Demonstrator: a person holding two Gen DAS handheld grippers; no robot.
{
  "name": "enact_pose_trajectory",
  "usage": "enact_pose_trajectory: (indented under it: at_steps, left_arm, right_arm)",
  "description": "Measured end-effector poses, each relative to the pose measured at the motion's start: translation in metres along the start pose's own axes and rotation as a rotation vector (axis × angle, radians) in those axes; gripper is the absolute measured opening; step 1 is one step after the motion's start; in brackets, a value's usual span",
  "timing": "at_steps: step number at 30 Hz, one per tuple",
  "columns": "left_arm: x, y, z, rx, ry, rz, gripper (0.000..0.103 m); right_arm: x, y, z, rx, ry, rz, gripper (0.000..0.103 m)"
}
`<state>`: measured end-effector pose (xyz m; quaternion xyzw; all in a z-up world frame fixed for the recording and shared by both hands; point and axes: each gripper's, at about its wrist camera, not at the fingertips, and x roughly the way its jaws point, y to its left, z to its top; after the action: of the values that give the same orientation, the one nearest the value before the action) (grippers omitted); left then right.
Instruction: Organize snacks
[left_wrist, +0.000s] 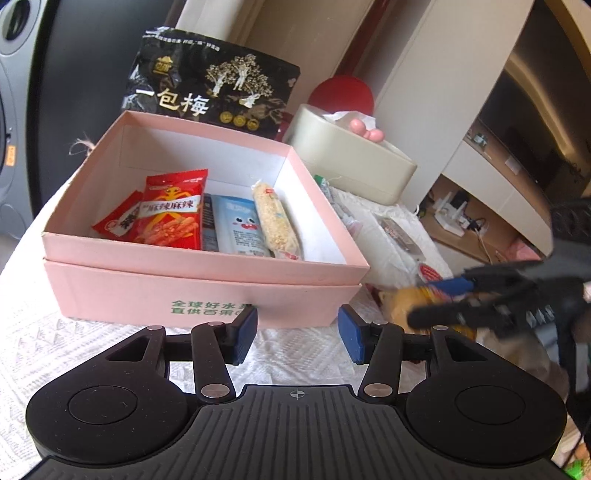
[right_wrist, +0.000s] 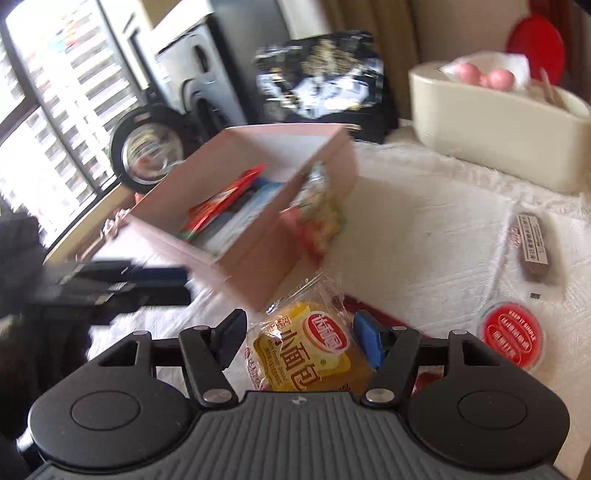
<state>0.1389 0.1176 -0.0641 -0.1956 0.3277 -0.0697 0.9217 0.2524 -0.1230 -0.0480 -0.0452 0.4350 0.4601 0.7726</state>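
Observation:
A pink box (left_wrist: 207, 284) sits on a white cloth and holds red spicy-strip packets (left_wrist: 171, 210), a blue packet (left_wrist: 238, 229) and a rice bar (left_wrist: 275, 218). My left gripper (left_wrist: 297, 334) is open and empty just in front of the box's near wall. My right gripper (right_wrist: 299, 338) is shut on a yellow small-bread packet (right_wrist: 306, 349) and holds it above the cloth to the right of the box (right_wrist: 258, 206); it shows blurred in the left wrist view (left_wrist: 443, 299). The left gripper shows blurred in the right wrist view (right_wrist: 147, 284).
A black plum bag (left_wrist: 210, 85) stands behind the box. A beige tissue holder (right_wrist: 495, 125) stands at the back right. A brown bar (right_wrist: 532, 243), a red-lidded cup (right_wrist: 511, 338) and a colourful packet (right_wrist: 321, 210) lie on the cloth.

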Motion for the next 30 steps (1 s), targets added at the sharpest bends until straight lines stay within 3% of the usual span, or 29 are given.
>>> enact_pose_trajectory:
  at_steps: [3, 7, 10, 13, 15, 18, 19, 22, 25, 27, 29, 30]
  left_arm:
    - [0.005, -0.001, 0.003, -0.014, -0.002, 0.0, 0.054]
    - [0.002, -0.008, 0.002, 0.001, -0.018, 0.01, 0.054]
    - [-0.003, -0.012, -0.001, 0.012, -0.012, 0.008, 0.054]
    - [-0.005, -0.014, -0.004, 0.019, 0.007, 0.003, 0.054]
    - [-0.007, -0.016, -0.005, 0.031, 0.016, -0.005, 0.054]
    - [-0.012, -0.015, -0.006, 0.031, 0.025, -0.023, 0.054]
    - [-0.012, -0.015, -0.006, 0.025, 0.028, -0.025, 0.054]
    - [-0.011, -0.017, -0.008, 0.007, 0.031, -0.054, 0.054]
    - [-0.009, -0.024, -0.009, 0.006, 0.045, -0.094, 0.054]
    - [-0.009, -0.03, -0.011, 0.025, 0.059, -0.101, 0.054]
    - [-0.011, -0.033, -0.014, 0.038, 0.07, -0.096, 0.054]
    - [-0.013, -0.034, -0.015, 0.042, 0.076, -0.091, 0.054]
  right_arm:
    - [-0.017, 0.012, -0.003, -0.04, -0.03, 0.001, 0.071]
    - [-0.028, -0.007, 0.012, 0.04, -0.133, -0.143, 0.074]
    - [-0.022, -0.032, 0.028, 0.198, -0.168, -0.046, 0.073]
    - [-0.006, -0.04, 0.042, 0.307, -0.2, 0.046, 0.06]
    - [0.003, -0.039, 0.053, 0.296, -0.215, -0.045, 0.052]
    - [0.002, -0.055, 0.067, 0.19, -0.291, -0.327, 0.052]
    - [0.006, -0.072, 0.071, 0.172, -0.269, -0.388, 0.052]
    - [0.016, -0.13, 0.071, 0.277, -0.17, -0.458, 0.053]
    - [0.023, -0.169, 0.057, 0.386, -0.1, -0.423, 0.056]
    - [0.025, -0.173, 0.048, 0.394, -0.112, -0.402, 0.059]
    - [0.027, -0.165, 0.045, 0.339, -0.108, -0.435, 0.057]
    - [0.029, -0.156, 0.043, 0.3, -0.097, -0.459, 0.049]
